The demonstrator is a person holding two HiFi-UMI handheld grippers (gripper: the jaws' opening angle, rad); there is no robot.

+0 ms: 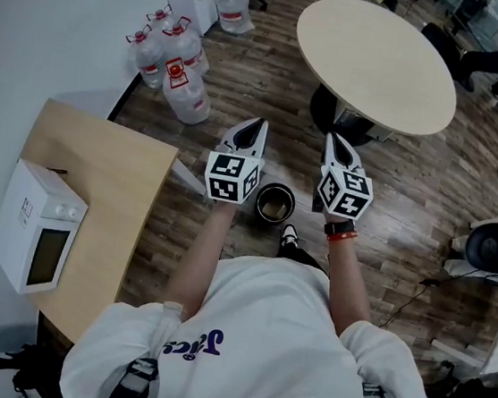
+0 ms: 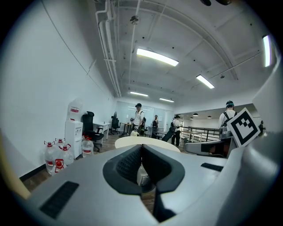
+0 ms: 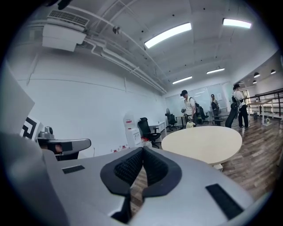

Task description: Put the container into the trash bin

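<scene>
fingers (image 2: 129, 164) on left gripper (image 1: 258, 127) and right gripper (image 1: 331, 141) are pressed together, nothing held. trash bin (image 1: 275, 203) stands on the floor below, between them; no container shows outside it, likely inside. best to draw back high and not knock it.

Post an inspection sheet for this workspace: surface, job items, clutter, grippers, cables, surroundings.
surface: wood-plank floor; wooden counter at the person's left.
job's things: trash bin stands on the floor, between the two grippers in the head view; its contents are unclear. No container can be made out.
clutter: microwave on the counter; water jugs on the floor by the wall.
grippers: left gripper and right gripper are both shut and empty, pointing forward.
cables: one cable on the floor at right.
surroundings: round table, office chair, people in the distance.
</scene>
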